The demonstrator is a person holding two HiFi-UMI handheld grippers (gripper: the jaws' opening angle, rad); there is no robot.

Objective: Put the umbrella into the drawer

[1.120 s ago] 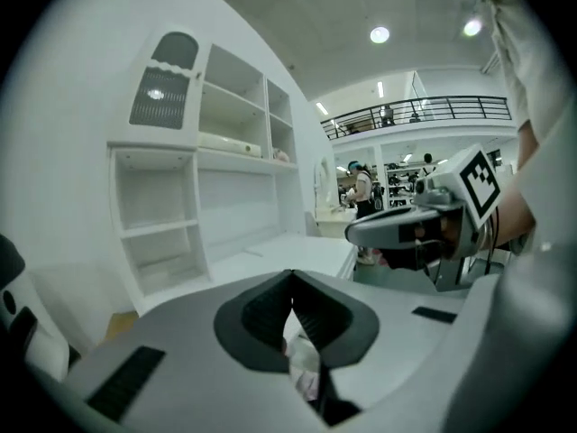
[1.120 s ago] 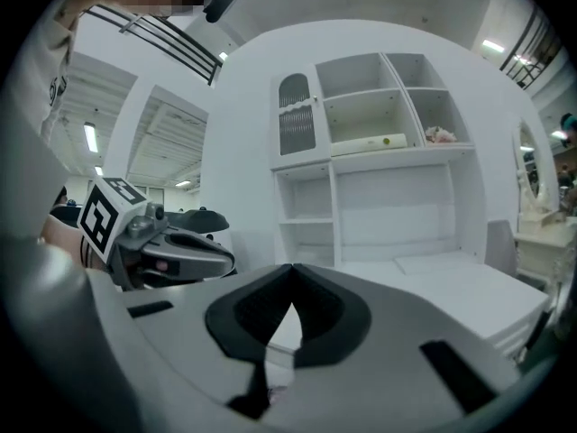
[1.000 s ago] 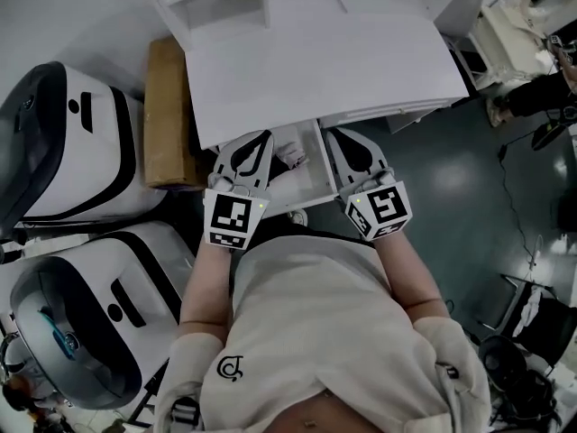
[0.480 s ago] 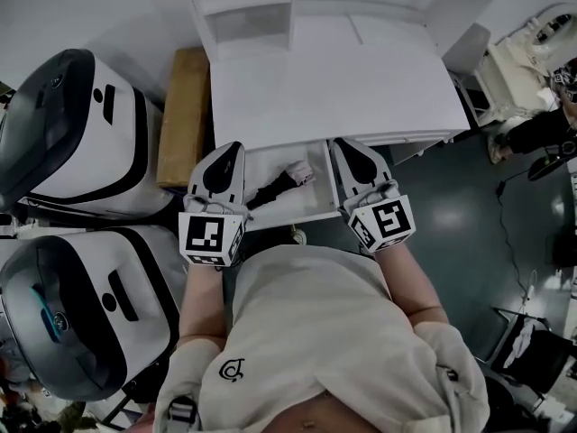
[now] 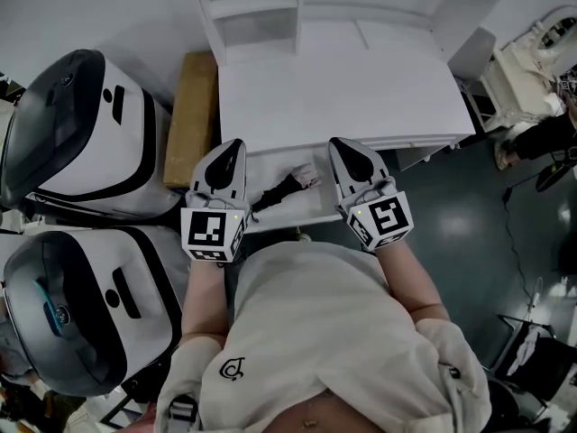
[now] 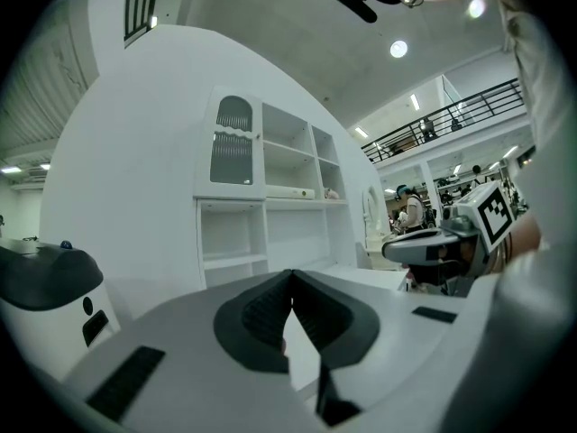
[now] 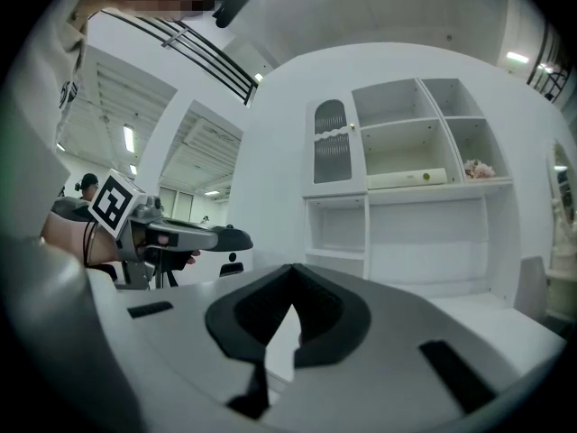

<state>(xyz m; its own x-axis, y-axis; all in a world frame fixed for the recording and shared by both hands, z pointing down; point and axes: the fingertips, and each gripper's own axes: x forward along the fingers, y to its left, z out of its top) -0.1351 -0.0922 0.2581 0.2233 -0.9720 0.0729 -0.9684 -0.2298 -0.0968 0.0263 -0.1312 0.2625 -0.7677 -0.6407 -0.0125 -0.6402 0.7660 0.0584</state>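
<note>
In the head view a dark folded umbrella point(image 5: 281, 188) with a pale end lies slantwise inside the open white drawer point(image 5: 311, 207) under the desk's front edge. My left gripper point(image 5: 233, 146) hovers at the drawer's left side, shut and empty, beside the umbrella without touching it. At the drawer's right side my right gripper point(image 5: 340, 144) is likewise shut on nothing. The left gripper view shows my left gripper point(image 6: 291, 274) with its pads pressed together, pointing level at the shelf unit. In the right gripper view my right gripper point(image 7: 290, 269) looks the same.
A white desk point(image 5: 343, 88) with a shelf unit point(image 5: 252, 7) behind it fills the top. A brown cardboard box point(image 5: 191, 120) stands left of the desk. Two large white-and-black machines point(image 5: 77, 133) point(image 5: 81, 314) crowd the left. Dark floor point(image 5: 487, 233) lies to the right.
My left gripper has drawn left and back off the drawer, uncovering the umbrella lying in it. The right gripper lifted slightly. Both stayed shut.
</note>
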